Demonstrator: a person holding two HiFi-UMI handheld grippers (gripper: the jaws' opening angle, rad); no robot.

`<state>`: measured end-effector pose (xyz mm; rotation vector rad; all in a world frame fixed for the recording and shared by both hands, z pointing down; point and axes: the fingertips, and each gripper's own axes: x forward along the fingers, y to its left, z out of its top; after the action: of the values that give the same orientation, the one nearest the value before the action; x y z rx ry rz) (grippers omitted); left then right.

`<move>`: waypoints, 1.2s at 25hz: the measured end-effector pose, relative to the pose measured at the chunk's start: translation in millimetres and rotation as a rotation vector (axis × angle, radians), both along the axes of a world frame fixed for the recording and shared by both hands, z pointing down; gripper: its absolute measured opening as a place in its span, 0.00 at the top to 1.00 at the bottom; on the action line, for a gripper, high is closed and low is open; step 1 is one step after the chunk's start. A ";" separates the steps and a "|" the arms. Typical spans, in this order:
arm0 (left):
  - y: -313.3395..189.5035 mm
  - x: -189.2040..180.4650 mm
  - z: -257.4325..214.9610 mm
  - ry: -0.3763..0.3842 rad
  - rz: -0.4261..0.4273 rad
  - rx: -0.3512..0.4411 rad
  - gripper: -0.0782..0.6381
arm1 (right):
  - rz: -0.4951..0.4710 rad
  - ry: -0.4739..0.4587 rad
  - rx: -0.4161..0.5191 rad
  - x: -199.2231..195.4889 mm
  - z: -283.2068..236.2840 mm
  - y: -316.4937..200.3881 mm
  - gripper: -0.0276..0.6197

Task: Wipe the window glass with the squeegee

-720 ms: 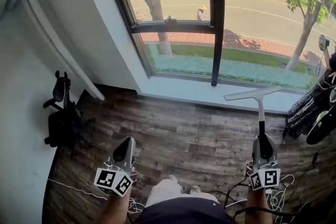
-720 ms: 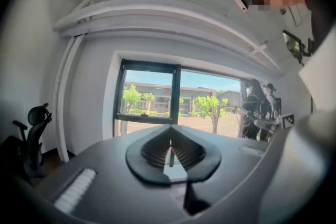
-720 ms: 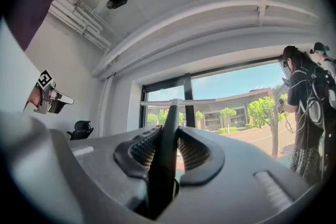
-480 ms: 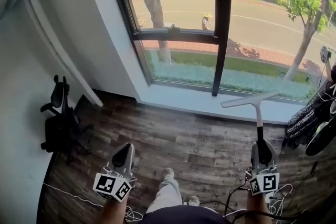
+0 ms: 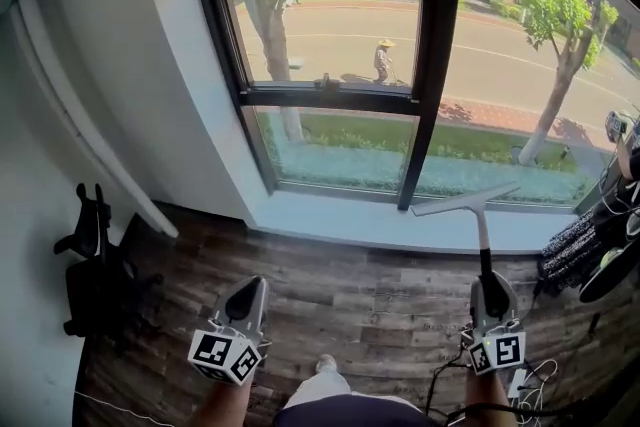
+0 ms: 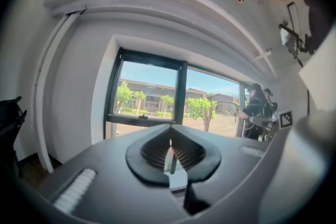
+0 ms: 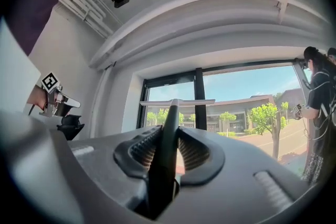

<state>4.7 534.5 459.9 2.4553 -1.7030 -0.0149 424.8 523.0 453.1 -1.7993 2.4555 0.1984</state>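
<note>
A squeegee (image 5: 478, 215) with a white blade and dark handle stands up from my right gripper (image 5: 490, 293), which is shut on its handle (image 7: 167, 139). Its blade (image 7: 177, 103) lies level in front of the window glass (image 5: 335, 15), short of it. The window has a dark frame (image 5: 432, 65) with a vertical post and a crossbar. My left gripper (image 5: 246, 297) hangs lower left over the wood floor; its jaws are closed together with nothing between them (image 6: 171, 157).
A white sill (image 5: 370, 225) runs below the window. A black office chair (image 5: 88, 265) stands at the left wall. Cables (image 5: 520, 380) lie on the floor at lower right. A person in dark clothes (image 7: 317, 102) stands at the right by the window.
The view has moved closer to the window and tilted up. Both grippers have come forward with it, and the squeegee blade now sits nearer the lower pane.
</note>
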 end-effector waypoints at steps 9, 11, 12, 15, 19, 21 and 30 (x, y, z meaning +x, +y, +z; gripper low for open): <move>-103.7 -55.2 -17.6 0.039 0.087 0.008 0.88 | -0.125 0.076 0.088 -135.5 -45.3 -66.0 0.80; -125.0 -62.0 -13.7 0.068 0.090 -0.012 0.88 | -0.090 0.048 0.053 -131.5 -40.2 -79.7 0.80; -134.9 -62.5 -13.4 0.074 0.095 -0.015 0.88 | -0.067 0.038 0.039 -124.3 -37.2 -86.7 0.80; -167.4 -66.1 -20.8 0.067 0.086 0.005 0.88 | 0.010 0.017 0.007 -99.5 -26.9 -113.3 0.80; -211.8 -80.7 -34.5 0.034 0.071 0.055 0.88 | 0.075 -0.046 0.007 -86.8 -17.4 -162.9 0.80; -235.1 -87.6 -41.5 0.025 0.063 0.065 0.88 | 0.082 -0.074 0.023 -86.8 -20.7 -189.0 0.80; -342.5 -100.5 -68.5 0.001 0.038 0.098 0.88 | 0.094 -0.076 0.049 -91.1 -38.7 -308.0 0.80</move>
<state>-95.8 191.9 391.4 2.5565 -1.6931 -0.0967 333.7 214.9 414.4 -1.8682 2.2971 0.1910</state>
